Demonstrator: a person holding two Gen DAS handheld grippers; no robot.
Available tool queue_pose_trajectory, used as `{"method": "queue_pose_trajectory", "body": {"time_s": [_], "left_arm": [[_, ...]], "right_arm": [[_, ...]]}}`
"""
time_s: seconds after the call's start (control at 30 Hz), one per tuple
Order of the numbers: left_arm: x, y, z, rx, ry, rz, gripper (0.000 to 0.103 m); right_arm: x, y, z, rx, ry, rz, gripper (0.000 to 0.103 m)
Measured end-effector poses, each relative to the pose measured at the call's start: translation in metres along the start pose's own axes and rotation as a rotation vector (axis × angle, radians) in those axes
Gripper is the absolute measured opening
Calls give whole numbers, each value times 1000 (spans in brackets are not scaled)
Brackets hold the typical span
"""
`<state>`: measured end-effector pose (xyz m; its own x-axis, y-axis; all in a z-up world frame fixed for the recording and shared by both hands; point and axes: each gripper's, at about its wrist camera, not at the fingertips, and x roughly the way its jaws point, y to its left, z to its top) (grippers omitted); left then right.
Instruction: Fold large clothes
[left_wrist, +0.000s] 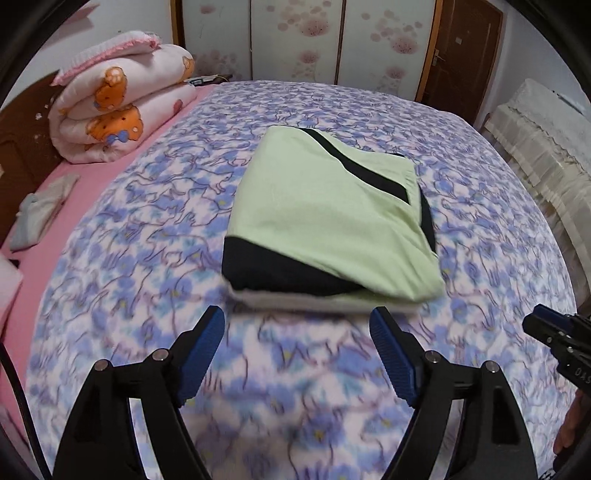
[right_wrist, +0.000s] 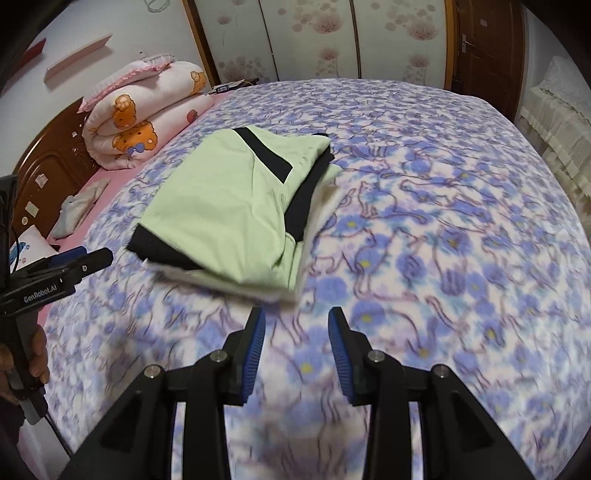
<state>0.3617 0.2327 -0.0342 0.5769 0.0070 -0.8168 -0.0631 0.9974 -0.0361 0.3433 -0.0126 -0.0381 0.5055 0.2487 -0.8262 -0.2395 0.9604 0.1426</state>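
A light green garment with black bands (left_wrist: 325, 218) lies folded into a compact rectangle on the blue flowered bedspread (left_wrist: 147, 229). It also shows in the right wrist view (right_wrist: 229, 206), left of centre. My left gripper (left_wrist: 297, 325) is open and empty, its blue pads just short of the garment's near edge. My right gripper (right_wrist: 297, 325) is open and empty, just in front of the garment's near right corner. The right gripper shows at the right edge of the left wrist view (left_wrist: 554, 332); the left gripper shows at the left of the right wrist view (right_wrist: 70, 266).
A rolled pink quilt with orange bears (left_wrist: 118, 103) lies at the bed's far left by the wooden headboard (right_wrist: 44, 166). A small grey cloth (left_wrist: 40, 210) lies on the pink sheet. A cream-covered piece of furniture (left_wrist: 546, 147) stands right of the bed. A brown door (left_wrist: 461, 59) is behind.
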Motion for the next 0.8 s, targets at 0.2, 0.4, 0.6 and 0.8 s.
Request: {"method": "queue_pose_trajectory", "body": {"time_s": [0.2,0.4,0.6,0.8], "left_arm": [[-64,-35,-41,4,-25,-30,80],[-118,-71,-99,-24,-43,-107,96],[-153,-114,-171,17,-68,-88,97],[-173,-141,-221,21,-62,-39,97]], "right_arm": [[-53,-20,-40,53,-2,-21,47],[-99,-40,-102,120,-6,-28,54],[-134,-47,-158,148,-23,-45,55],[-175,-37,-202,141,-102,-81,55]]}}
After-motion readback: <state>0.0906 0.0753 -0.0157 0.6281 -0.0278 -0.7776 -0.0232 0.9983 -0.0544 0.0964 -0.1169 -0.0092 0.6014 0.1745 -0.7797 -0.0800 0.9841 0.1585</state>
